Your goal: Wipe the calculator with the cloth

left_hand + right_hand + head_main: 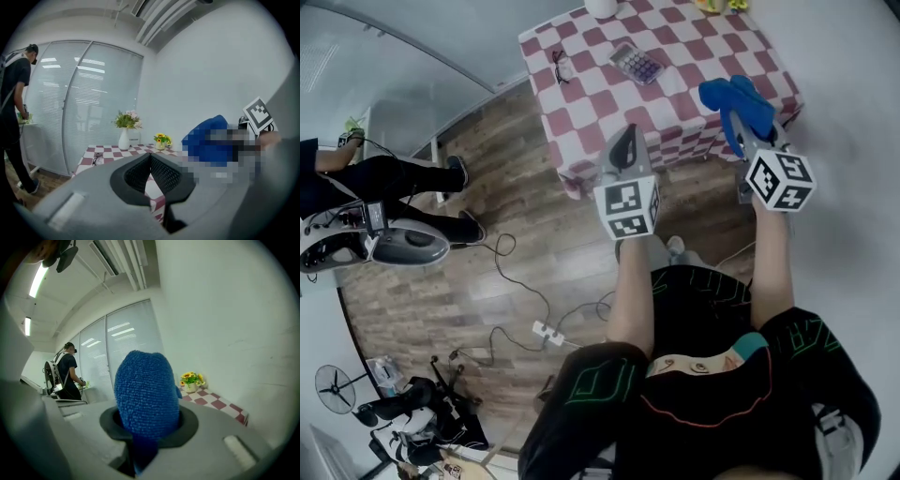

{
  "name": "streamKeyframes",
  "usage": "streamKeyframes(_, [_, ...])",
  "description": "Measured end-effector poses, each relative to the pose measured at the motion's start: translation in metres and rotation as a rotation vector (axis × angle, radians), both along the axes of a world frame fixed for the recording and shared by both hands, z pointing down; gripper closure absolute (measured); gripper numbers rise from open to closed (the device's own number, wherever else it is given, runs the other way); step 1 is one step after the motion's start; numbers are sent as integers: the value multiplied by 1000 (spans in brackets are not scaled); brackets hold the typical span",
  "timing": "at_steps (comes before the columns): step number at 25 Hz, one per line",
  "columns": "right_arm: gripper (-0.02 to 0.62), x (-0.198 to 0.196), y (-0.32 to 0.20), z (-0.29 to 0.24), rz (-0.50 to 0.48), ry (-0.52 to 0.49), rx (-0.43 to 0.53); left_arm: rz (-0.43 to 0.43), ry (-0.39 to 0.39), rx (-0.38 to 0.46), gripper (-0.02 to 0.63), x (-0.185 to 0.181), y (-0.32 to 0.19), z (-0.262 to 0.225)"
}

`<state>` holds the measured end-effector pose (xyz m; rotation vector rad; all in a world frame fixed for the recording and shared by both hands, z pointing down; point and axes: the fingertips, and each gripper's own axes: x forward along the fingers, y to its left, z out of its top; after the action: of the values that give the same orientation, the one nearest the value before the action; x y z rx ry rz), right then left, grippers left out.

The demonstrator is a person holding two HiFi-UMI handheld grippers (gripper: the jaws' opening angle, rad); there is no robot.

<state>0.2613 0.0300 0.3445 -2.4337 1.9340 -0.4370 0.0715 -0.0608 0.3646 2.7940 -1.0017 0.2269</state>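
The calculator (pixel 636 63) lies on the red-and-white checked table (pixel 581 103), far ahead of both grippers. A blue cloth (pixel 739 105) bulges out of my right gripper (pixel 741 127), which is shut on it and held over the table's near right corner. In the right gripper view the cloth (pixel 145 394) fills the space between the jaws and hides their tips. My left gripper (pixel 622 142) hovers at the table's near edge, shut with nothing in it. In the left gripper view (pixel 151 157) its dark pads meet, and the cloth (pixel 206 138) shows to the right.
On the table are a pair of glasses (pixel 560 66), a white vase (pixel 602 7) and a small pot of yellow flowers (pixel 191 380). A person (pixel 384 178) stands at the left by a glass wall. Cables and a power strip (pixel 548 332) lie on the wooden floor.
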Motion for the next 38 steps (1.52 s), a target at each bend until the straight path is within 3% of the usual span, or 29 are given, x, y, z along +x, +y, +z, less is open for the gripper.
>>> streamKeyframes(7, [495,-10,-62,1,-79,62,-20,-66,17,-12,597,-11,-55,7])
streamKeyframes(14, [495,29,-124,-1,-91,100,-50,-76,63,-58,597,34,-123,19])
streamKeyframes(19, [495,44,-180,23,-118,119,-79,-89,30,-129,597,55,-162,62])
streamKeyframes(24, [495,36,-232,47,-217,138,-159,-125,22,-190,597,64,-192,91])
streamKeyframes(29, [495,25,-279,64,-303,177,-229,-162,65,-233,597,67,-223,106])
streamKeyframes(38, [495,0,-338,86,-437,243,-283,-241,66,-287,597,51,-256,122])
